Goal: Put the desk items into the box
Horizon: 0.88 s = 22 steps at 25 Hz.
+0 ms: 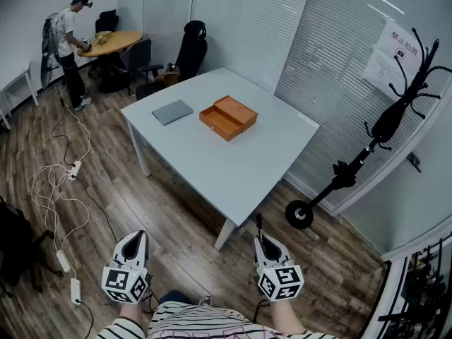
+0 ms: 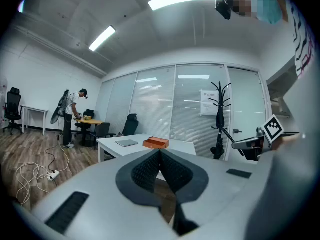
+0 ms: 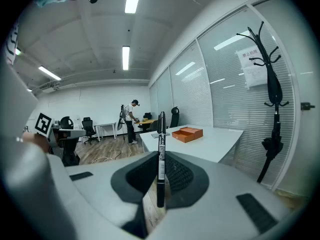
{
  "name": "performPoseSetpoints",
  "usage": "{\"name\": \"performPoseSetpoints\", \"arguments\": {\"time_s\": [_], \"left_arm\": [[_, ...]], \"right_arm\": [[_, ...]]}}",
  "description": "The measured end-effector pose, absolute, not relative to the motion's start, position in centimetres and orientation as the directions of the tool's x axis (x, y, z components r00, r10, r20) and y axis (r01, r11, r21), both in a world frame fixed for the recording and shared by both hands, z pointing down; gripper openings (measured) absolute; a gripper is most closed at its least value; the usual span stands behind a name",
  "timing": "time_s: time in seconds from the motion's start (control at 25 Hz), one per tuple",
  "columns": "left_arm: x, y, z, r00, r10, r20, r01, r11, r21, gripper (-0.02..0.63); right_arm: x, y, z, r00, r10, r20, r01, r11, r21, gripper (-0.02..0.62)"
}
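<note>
The orange open box (image 1: 228, 117) sits near the middle of the white rectangular table (image 1: 233, 171), just beside a flat grey notebook (image 1: 172, 111), well apart from you. Your right gripper (image 1: 260, 237) clamps a slim black pen (image 3: 160, 156) upright between its jaws; your left gripper (image 1: 137, 237) has its jaws pressed together, empty. Both hang low over the wood-plank floor (image 1: 176, 253), facing the table's near corner. White cables (image 1: 53, 182) trail across the floor to your left, and a black coat stand (image 1: 390, 122) rises on the right by the blinds. A person (image 1: 67, 44) stands at a round wooden table (image 1: 116, 42) in the far corner.
</note>
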State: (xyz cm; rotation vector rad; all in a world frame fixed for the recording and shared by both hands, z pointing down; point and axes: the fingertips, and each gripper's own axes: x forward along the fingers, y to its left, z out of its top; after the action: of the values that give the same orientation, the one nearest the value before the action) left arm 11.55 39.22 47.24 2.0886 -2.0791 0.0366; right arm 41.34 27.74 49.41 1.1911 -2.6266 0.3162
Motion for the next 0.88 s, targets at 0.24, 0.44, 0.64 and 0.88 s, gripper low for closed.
{"name": "performPoseSetpoints", "arguments": {"time_s": [0.24,0.44,0.64,0.88], "left_arm": [[10.9,38.1,49.0,0.033,-0.985,0.170,-0.992,-0.011,0.129,0.021],[8.1,34.9,49.9,0.073,-0.982,0.173,-0.989,-0.049,0.140,0.021],[4.3,30.7,49.4,0.158,-0.972,0.175,-0.982,-0.137,0.128,0.021],[-2.0,25.9,49.3,0.260,-0.949,0.177,-0.962,-0.240,0.128,0.021]], "right_arm": [[40.0,26.9,49.9,-0.645,-0.702,0.300,-0.755,0.646,-0.112,0.057],[37.3,24.7,50.2,-0.621,-0.722,0.303,-0.775,0.623,-0.105,0.058],[33.1,22.1,49.9,-0.575,-0.762,0.299,-0.814,0.570,-0.111,0.057],[27.0,19.5,49.9,-0.495,-0.818,0.292,-0.867,0.485,-0.114,0.058]]}}
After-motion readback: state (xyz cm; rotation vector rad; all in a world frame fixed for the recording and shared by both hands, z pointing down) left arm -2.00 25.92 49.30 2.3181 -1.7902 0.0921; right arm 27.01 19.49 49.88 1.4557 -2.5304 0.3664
